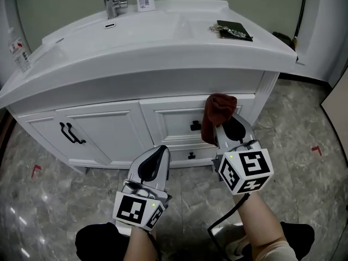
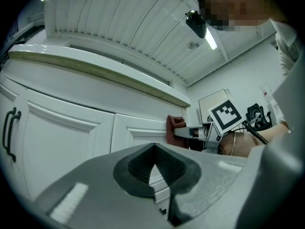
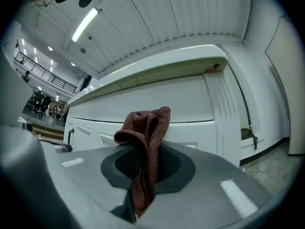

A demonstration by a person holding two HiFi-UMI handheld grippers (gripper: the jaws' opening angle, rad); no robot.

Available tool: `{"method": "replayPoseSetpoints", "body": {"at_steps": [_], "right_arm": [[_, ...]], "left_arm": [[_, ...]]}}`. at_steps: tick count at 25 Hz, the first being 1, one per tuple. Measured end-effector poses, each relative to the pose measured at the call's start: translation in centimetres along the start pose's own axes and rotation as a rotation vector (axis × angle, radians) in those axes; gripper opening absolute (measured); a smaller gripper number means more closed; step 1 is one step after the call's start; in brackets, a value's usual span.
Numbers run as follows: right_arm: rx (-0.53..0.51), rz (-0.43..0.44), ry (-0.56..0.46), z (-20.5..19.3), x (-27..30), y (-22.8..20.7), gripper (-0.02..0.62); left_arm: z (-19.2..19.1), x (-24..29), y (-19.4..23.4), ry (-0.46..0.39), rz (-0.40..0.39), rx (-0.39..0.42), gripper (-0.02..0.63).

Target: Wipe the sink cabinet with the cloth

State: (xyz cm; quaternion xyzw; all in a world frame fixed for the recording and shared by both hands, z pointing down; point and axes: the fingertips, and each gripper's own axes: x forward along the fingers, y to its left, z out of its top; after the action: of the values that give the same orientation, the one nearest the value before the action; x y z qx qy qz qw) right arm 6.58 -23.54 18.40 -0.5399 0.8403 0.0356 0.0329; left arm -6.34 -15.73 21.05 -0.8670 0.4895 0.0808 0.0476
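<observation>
pinched a rust-brown terry cloth point(image 3: 147, 123) tight in the right gripper point(image 3: 143, 163), against the white panelled sink cabinet point(image 1: 103, 126) below its glossy white countertop point(image 1: 163, 48). held the left gripper point(image 2: 153, 159) closed on nothing, lower down. grey marbled floor tiles point(image 1: 304, 118) all round.

This is a bathroom corner set within a large hall. A white sink cabinet point(image 1: 163, 86), faucet point(image 1: 110, 1) and marbled floor tiles point(image 1: 304, 124) show it. A strip light point(image 3: 86, 24) and railed gallery point(image 3: 35, 66) lie beyond.

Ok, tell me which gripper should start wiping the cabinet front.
Right. The right gripper is clamped on the cloth, held up close to the sink cabinet doors. The left gripper sits lower and farther back, jaws together on nothing.
</observation>
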Motion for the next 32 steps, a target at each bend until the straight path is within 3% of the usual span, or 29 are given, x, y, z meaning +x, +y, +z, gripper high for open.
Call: {"method": "replayPoseSetpoints", "body": {"at_steps": [8, 12, 16, 20, 24, 32], "right_arm": [[-0.008, -0.128, 0.017, 0.0, -2.7, -6.6, 0.078], [0.003, -0.155, 0.025, -0.4, -3.3, -7.3, 0.078], [0.051, -0.077, 0.003, -0.8, -3.3, -3.7, 0.078], [0.114, 0.064, -0.005, -1.6, -2.4, 2.9, 0.078], [0.146, 0.179, 0.012, -2.9, -0.4, 9.5, 0.078], [0.123, 0.220, 0.068, -5.9, 4.1, 14.9, 0.077]], "left_arm": [[0.4, 2.4, -2.3, -0.022, -0.030, 0.002, 0.000], [-0.5, 2.6, -2.6, -0.006, -0.042, 0.017, 0.000], [-0.9, 1.6, -1.7, 0.010, -0.028, 0.037, 0.000], [-1.3, -0.3, -0.4, 0.041, -0.011, 0.084, 0.000], [-1.1, -2.9, 2.2, 0.042, 0.050, 0.081, 0.000], [-1.1, -6.1, 5.6, 0.037, 0.115, 0.064, 0.000]]}}
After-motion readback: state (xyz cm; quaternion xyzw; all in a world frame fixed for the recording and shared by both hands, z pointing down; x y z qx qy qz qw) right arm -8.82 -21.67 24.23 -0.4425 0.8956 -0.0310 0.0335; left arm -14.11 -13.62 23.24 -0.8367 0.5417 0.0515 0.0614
